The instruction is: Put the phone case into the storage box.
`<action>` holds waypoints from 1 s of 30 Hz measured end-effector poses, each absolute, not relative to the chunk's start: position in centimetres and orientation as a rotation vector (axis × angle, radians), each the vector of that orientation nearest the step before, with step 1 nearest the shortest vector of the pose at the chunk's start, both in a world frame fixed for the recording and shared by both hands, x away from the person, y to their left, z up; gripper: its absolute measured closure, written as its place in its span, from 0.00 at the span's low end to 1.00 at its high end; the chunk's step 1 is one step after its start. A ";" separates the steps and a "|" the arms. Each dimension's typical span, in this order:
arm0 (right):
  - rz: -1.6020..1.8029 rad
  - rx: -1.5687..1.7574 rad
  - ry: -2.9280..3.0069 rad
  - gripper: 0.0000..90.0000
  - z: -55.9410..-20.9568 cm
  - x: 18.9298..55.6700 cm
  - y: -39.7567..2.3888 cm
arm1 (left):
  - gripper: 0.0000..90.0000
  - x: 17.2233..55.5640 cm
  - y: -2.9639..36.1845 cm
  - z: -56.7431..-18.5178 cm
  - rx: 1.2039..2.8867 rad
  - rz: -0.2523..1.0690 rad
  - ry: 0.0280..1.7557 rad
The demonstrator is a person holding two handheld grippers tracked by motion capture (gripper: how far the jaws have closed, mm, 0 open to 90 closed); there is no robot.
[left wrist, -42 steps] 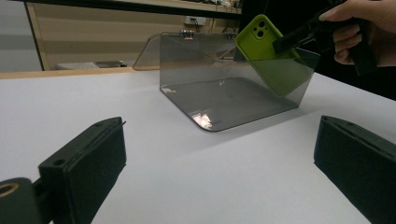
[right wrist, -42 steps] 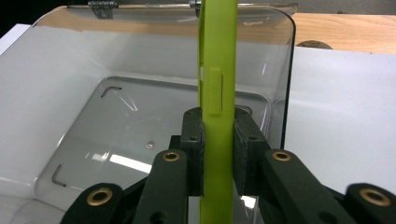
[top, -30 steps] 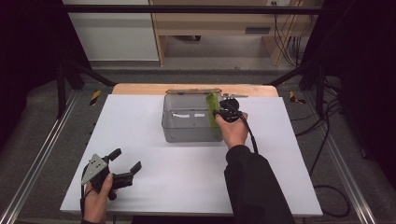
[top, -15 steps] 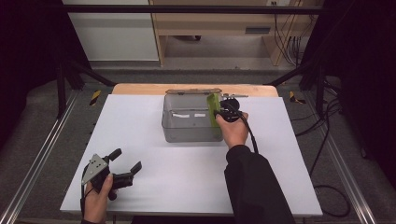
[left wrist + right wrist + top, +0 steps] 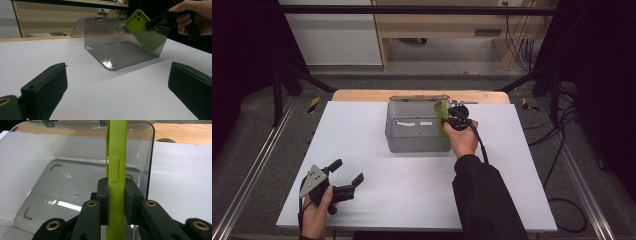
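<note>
Phone case (image 5: 115, 170): lime green, gripped edgewise, long axis tilted, camera cut-out end uppermost, lower end inside the box by its right wall.
Right tongs (image 5: 117, 195): clenched on the phone case.
Left tongs (image 5: 346, 172): released, nothing between them, near the counter's (image 5: 522, 200) front-left corner.
Transparent box (image 5: 412, 142): smoky grey, lid hinged back.
Writing: none legible.
</note>
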State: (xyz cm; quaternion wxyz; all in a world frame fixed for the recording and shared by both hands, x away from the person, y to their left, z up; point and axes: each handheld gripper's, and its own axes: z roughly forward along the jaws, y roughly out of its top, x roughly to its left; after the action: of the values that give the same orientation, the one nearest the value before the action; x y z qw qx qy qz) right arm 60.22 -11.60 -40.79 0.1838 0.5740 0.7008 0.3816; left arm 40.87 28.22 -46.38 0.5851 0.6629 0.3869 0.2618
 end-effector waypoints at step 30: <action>1.058 1.646 1.975 0.84 -40.9 60.3 -11.4 | 0.03 40.8 28.0 -46.4 1.554 0.604 0.897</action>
State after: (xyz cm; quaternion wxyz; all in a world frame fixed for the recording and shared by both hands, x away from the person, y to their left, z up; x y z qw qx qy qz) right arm 60.34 -11.43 -40.88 0.1795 0.5824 0.6989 0.3743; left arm 40.85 28.04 -46.39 0.5844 0.6661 0.3843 0.2590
